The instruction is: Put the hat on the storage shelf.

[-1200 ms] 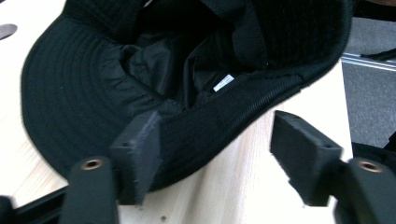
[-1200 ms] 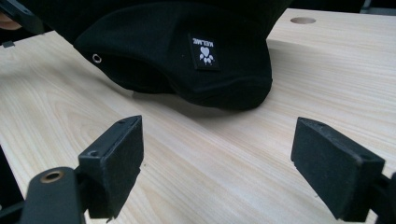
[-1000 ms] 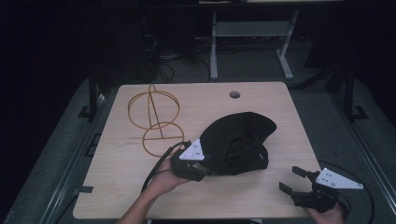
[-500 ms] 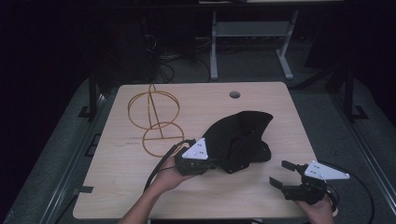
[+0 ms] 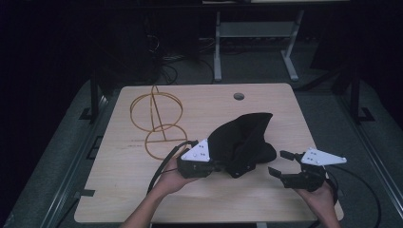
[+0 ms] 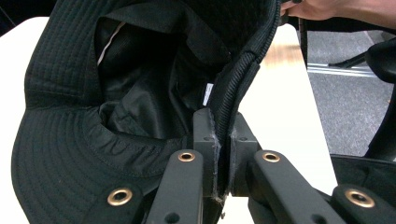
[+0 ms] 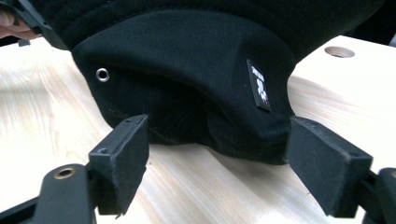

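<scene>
1. The left gripper (image 5: pixel 219 166) is clenched on the brim of the black bucket hat (image 5: pixel 242 142), which sits at the table's (image 5: pixel 142 190) near middle with its far side raised; the pinch likely props it for a second grab.
2. The right gripper (image 5: pixel 279 164) hangs released just beside the hat, jaws spread toward its crown.
3. The left gripper view shows the hat's lining and inner label (image 6: pixel 208 94); the right gripper view shows an eyelet (image 7: pixel 102 74) and outer tag (image 7: pixel 259 86).
4. A gold wire hat stand (image 5: pixel 157 118) waits well apart.
</scene>
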`<state>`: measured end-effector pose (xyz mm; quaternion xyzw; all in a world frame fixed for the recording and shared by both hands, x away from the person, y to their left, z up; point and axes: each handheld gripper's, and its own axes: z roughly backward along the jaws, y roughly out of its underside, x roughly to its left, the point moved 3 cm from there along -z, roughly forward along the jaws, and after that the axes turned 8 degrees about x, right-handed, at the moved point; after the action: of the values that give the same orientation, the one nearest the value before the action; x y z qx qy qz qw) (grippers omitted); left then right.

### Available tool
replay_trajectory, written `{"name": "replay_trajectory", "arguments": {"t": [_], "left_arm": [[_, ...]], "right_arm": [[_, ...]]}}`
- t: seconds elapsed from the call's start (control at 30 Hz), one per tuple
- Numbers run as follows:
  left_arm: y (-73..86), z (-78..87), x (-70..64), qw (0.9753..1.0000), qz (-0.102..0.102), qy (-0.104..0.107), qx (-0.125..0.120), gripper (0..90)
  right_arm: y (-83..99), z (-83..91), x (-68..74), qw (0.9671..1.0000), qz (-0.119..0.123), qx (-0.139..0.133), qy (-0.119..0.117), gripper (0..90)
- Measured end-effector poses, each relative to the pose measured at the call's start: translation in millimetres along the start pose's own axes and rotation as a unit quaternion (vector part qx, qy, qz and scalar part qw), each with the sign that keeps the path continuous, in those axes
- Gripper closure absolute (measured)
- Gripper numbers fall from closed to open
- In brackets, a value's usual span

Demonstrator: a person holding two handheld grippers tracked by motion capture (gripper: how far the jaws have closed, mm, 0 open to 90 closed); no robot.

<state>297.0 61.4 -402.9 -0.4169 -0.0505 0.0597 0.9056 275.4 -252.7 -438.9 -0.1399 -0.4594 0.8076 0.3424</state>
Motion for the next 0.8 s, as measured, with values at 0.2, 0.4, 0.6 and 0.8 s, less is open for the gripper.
{"name": "replay_trajectory", "arguments": {"t": [0.2,0.4,0.6,0.8], "left_arm": [[-4.3,0.2,-1.6,1.0,-0.007,0.006,-0.002,84.9],[-8.2,-1.9,-3.2,0.9999,-0.011,0.012,-0.001,84.8],[-13.1,-3.1,-5.8,0.9996,-0.019,0.018,-0.004,84.9],[-16.1,-0.6,-5.3,0.9996,-0.019,0.019,-0.008,84.8]], "right_arm": [[-4.1,-7.2,-4.1,1.0,0.004,-0.002,0.0,26.6],[-4.4,-9.0,-7.7,0.9999,0.005,-0.005,0.009,35.1],[-5.6,-16.0,-10.1,0.9999,0.006,-0.009,-0.003,45.8],[-8.4,-23.3,-10.8,0.9998,0.012,-0.018,0.0,59.5]]}}
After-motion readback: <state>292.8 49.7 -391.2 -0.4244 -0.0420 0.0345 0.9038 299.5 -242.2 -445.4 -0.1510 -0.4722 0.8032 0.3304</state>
